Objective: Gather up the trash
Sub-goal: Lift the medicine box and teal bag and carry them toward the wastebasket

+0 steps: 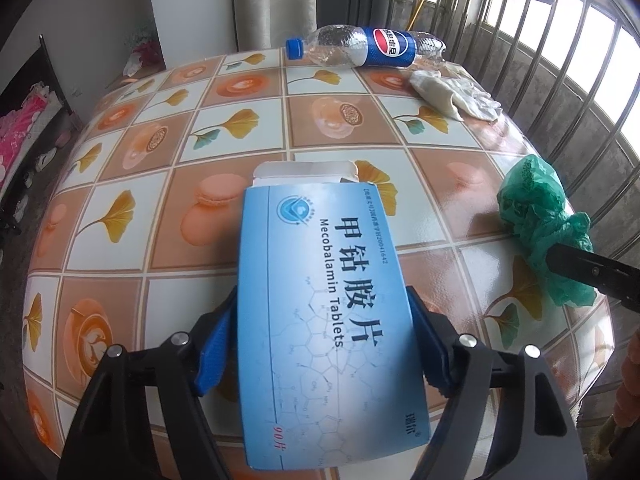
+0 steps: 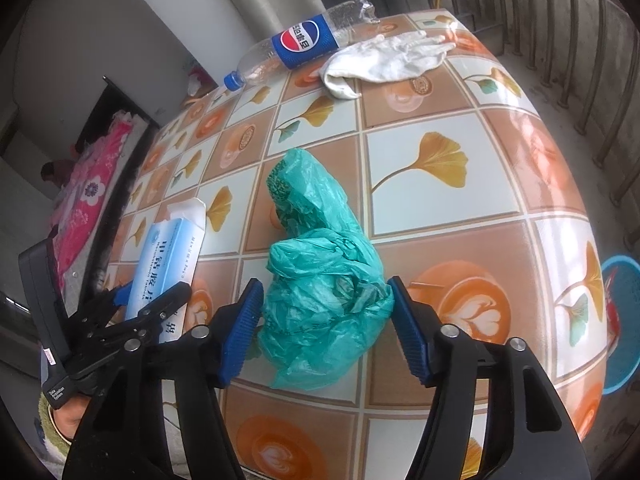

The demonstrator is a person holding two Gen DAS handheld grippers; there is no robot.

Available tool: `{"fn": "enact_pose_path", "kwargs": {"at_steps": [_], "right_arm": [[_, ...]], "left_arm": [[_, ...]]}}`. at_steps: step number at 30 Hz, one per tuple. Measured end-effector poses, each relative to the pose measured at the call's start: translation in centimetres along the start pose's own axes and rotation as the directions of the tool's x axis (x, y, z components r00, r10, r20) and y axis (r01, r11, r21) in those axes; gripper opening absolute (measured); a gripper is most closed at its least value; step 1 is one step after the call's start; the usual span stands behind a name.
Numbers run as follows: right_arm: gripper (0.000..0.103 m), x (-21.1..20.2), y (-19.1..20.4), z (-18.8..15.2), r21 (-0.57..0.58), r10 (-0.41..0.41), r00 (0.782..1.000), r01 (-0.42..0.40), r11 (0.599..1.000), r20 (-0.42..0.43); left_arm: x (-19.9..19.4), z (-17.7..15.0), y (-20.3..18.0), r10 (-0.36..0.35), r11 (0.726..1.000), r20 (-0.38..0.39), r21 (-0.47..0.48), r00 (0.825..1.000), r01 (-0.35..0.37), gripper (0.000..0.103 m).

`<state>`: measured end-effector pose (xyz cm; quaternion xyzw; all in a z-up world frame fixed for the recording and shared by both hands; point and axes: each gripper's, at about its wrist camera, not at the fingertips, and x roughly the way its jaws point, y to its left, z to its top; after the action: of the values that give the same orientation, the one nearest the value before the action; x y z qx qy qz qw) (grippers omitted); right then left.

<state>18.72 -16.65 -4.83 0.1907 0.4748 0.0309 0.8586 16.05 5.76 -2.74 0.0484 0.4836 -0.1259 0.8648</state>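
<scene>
The left gripper (image 1: 324, 344) is straddling a blue medicine box (image 1: 324, 296), its blue pads lying against the box's two long edges; they look to be clamping it, though how firmly cannot be told. The box is reaching forward well past the fingertips, its torn white flap at the far end over the tablecloth (image 1: 168, 208).

The right gripper (image 2: 326, 328) is standing with its fingers apart around a crumpled green plastic bag (image 2: 320, 280). The left pad (image 2: 242, 332) is just beside the bag's edge, the right pad (image 2: 410, 332) is a little clear of it, and neither is pressing in. The bag is lying on the table between the fingers and spilling forward beyond their tips.

Far ahead of both pairs of fingers, an empty Pepsi bottle (image 1: 364, 46) and a white glove (image 2: 384, 62) are lying side by side, untouched.

The step in hand appears to be gathering two pieces at once. Next, the right fingers likely need to be closing until the loose plastic bunches firmly, since thin film could be slipping out. No bin can be made out in either view.
</scene>
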Motion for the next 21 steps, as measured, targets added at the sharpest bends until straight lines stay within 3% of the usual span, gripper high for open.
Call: {"fn": "enact_pose_path", "kwargs": {"at_steps": [21], "right_arm": [[0.049, -1.3, -0.6, -0.3, 0.033, 0.032, 0.999, -0.033, 0.999, 0.022]], "left_arm": [[-1.3, 0.1, -1.2, 0.023, 0.999, 0.050, 0.041, 0.999, -0.025, 0.074]]}}
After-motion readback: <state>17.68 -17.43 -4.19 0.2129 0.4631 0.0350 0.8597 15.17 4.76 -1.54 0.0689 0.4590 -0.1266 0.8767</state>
